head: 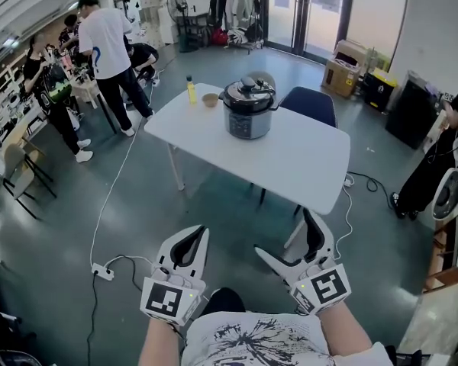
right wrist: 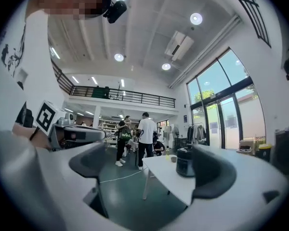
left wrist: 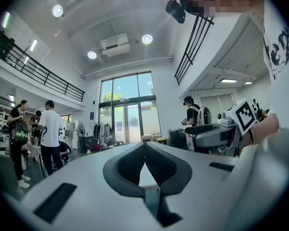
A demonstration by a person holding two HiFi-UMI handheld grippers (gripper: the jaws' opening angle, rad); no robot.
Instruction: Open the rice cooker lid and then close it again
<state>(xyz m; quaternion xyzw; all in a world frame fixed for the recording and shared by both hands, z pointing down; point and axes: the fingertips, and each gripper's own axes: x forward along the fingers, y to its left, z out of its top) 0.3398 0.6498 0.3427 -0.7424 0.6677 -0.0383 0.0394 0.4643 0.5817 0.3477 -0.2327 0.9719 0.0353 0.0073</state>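
The cooker (head: pixel 248 111) stands on the far part of a white table (head: pixel 305 162). Its lid (head: pixel 249 91) is down and shut, with a black handle on top. Just left of it on the table sits a small bowl (head: pixel 210 99), and further left a yellow bottle (head: pixel 191 90). A blue chair (head: pixel 310 105) stands at the table's far side, just right of the cooker.

Both grippers are near the person's body, well apart from the table and touching nothing. The left gripper (head: pixel 199 235) is clenched: its own view shows the two dark pads meeting at their tips with nothing between them. The right gripper (head: pixel 284 233) is released, jaws spread wide. In its own view the gap holds only floor and the table edge, with the cooker far off beside the right jaw.

On the floor left of the left gripper lies a white power strip (head: pixel 102 271). At far left a person in a white shirt (head: pixel 105 40) stands among others, and cardboard boxes (head: pixel 343 67) sit at far right by the glass doors
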